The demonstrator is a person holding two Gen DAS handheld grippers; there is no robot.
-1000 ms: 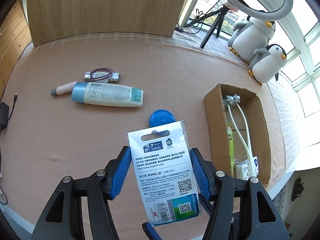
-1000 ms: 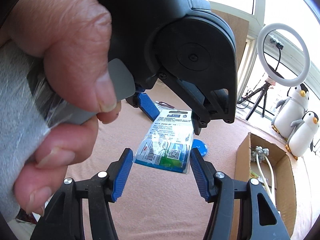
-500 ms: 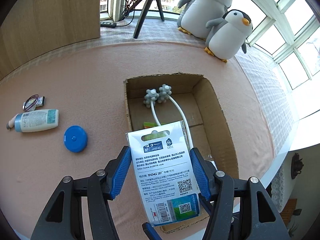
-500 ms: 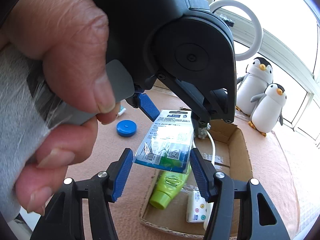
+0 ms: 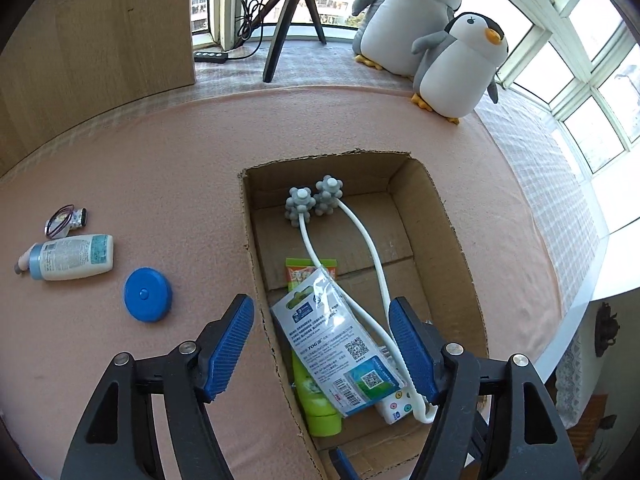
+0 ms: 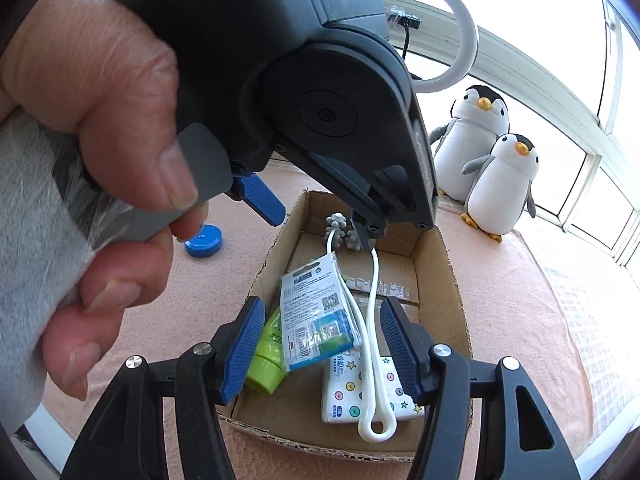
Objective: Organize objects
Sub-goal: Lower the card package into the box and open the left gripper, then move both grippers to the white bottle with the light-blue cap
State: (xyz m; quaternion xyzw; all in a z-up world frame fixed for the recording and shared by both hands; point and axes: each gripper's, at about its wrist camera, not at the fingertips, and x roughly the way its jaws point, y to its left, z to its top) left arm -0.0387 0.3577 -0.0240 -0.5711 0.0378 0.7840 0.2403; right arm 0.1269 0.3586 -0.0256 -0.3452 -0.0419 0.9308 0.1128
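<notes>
Inside the cardboard box (image 5: pixel 452 232), the blister pack (image 5: pixel 340 340) lies below the left fingers (image 5: pixel 236 344), just opened wide.

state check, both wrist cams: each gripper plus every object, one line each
left gripper: open, jaws just widened, nothing gripped
right gripper: open, empty
blister pack: released, lying in the box on the green tube
cardboard box: open-topped, partly filled
green tube: lying in box
white massager: lying in box
lotion bottle: on its side, on the cloth
blue disc: flat on the cloth

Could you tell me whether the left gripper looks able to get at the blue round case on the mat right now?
Probably yes: the left gripper is open and empty, and the blue round case lies uncovered beside it.
</notes>
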